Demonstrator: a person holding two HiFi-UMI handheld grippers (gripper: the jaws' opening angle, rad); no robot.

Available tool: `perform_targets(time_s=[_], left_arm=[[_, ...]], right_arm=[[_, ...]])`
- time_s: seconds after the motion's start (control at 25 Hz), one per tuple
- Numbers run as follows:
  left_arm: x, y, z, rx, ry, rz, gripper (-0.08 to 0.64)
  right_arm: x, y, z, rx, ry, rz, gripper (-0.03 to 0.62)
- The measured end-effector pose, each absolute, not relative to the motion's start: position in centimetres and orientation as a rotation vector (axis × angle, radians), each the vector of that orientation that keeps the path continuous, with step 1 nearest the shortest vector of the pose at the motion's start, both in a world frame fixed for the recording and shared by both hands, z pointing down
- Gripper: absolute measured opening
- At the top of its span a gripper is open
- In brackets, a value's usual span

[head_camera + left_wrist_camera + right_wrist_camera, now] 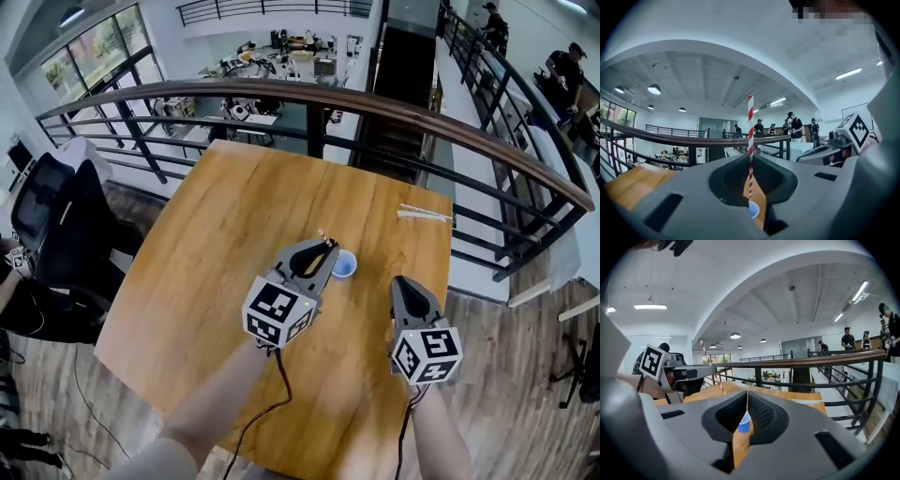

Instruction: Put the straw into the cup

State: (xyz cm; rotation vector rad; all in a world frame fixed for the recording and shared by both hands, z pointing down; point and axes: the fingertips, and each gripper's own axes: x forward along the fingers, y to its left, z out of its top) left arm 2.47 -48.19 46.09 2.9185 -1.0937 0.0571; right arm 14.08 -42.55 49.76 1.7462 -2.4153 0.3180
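The left tool (324,249) pinched the striped straw (750,140) upright just beside the blue cup (344,266) on the desk (216,216), so its lower end needed to be centred over that cup before lowering, while the right tool (401,281), closed and empty, hung near.

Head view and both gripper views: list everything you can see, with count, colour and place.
table: one, light wood, centre of head view
cup: one, blue, on the table, centre right
straw: one, red-and-white striped, held upright
thin sticks: apparently two, white, table's far right edge
railing: one, dark, behind the table
office chair: one, black, left of table
people: several, dark clothes, beyond the railing
left gripper: one, grey, shut on the straw
right gripper: one, grey, shut, empty, right of the cup
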Motion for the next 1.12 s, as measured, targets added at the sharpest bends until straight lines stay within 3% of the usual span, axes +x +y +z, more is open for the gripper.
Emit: perform_targets(time_s=[0.44, 0.72, 1.12], left_arm=[[2.7, -51.9, 55.2, 2.800, -1.101, 0.142, 0.034], [4.8, -53.0, 60.4, 2.731, -1.079, 0.347, 0.034], [5.1, -52.5, 63.3, 2.708, -1.103, 0.436, 0.035]], right_arm=[[14.5, -42.1, 56.1, 1.737, -2.441, 0.438, 0.023], [14.8, -41.2, 58.9, 1.662, -2.458, 0.489, 0.021], [12.7, -39.7, 61.3, 1.493, -2.471, 0.576, 0.021]])
